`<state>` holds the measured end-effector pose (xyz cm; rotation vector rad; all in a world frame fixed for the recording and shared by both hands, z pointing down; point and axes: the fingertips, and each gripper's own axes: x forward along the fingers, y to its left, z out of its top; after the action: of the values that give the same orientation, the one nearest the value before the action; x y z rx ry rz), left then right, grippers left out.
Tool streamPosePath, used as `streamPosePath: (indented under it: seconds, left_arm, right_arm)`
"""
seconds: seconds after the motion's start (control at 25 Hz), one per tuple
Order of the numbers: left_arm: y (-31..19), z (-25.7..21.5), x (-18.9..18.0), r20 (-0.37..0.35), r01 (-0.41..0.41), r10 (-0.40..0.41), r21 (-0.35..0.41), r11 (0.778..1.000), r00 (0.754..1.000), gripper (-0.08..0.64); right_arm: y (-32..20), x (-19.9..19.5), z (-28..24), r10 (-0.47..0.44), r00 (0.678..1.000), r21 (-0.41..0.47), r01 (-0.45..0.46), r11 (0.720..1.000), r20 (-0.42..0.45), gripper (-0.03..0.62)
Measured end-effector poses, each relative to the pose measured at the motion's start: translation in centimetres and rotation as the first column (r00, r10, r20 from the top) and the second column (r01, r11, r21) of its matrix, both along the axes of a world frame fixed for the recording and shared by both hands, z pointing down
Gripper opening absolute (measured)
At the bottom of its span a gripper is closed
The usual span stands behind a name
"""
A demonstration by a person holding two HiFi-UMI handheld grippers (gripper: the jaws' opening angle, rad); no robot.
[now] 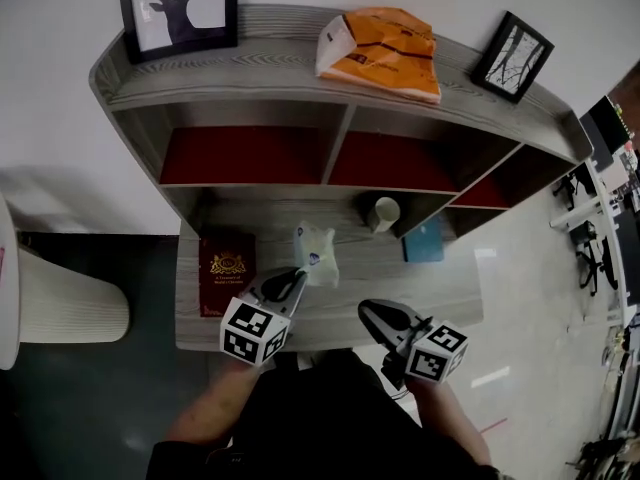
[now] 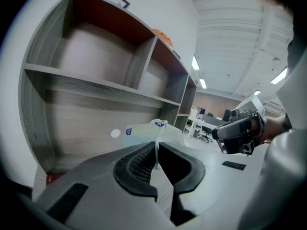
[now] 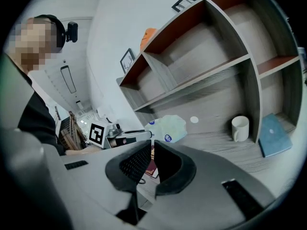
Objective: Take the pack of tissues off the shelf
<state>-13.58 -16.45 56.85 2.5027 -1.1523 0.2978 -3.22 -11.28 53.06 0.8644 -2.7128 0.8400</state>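
Note:
The pack of tissues point(image 1: 316, 253) is a pale green plastic pack with blue marks, just above the grey desk top point(image 1: 440, 298) in front of the lower shelf. My left gripper point(image 1: 298, 274) is shut on the pack's near edge. In the left gripper view a thin strip of its wrap runs between the closed jaws point(image 2: 156, 150), and the pack point(image 2: 144, 131) hangs just beyond them. The right gripper view shows the pack point(image 3: 170, 128) from the side. My right gripper point(image 1: 368, 311) is shut and empty, right of the pack and apart from it.
A dark red booklet point(image 1: 227, 265) lies left of the pack. A white mug point(image 1: 384, 213) and a blue book point(image 1: 424, 240) sit at the back right. An orange bag point(image 1: 380, 53) and two framed pictures point(image 1: 178, 8) stand on the shelf top. A white bin point(image 1: 60, 303) stands at left.

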Motion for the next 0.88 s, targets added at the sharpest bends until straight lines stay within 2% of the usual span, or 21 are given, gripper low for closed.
streamPosePath:
  seconds: [0.44, 0.76, 0.88]
  left_arm:
    - [-0.4, 6.0, -0.8, 0.041, -0.032, 0.035, -0.071, 0.997, 0.999, 0.032]
    - [-1.8, 11.7, -0.7, 0.120, -0.060, 0.075, -0.126, 0.990, 0.990, 0.032]
    - [-1.8, 13.8, -1.3, 0.144, -0.038, 0.062, -0.167, 0.985, 0.988, 0.034]
  right_arm:
    - [1.8, -1.7, -0.3, 0.012, 1.000, 0.013, -0.012, 1.000, -0.006, 0.018]
    - [2.2, -2.4, 0.2, 0.006, 1.000, -0.008, -0.006, 1.000, -0.013, 0.018]
    - [2.4, -2.2, 0.3, 0.008, 1.000, -0.009, -0.008, 1.000, -0.016, 0.018]
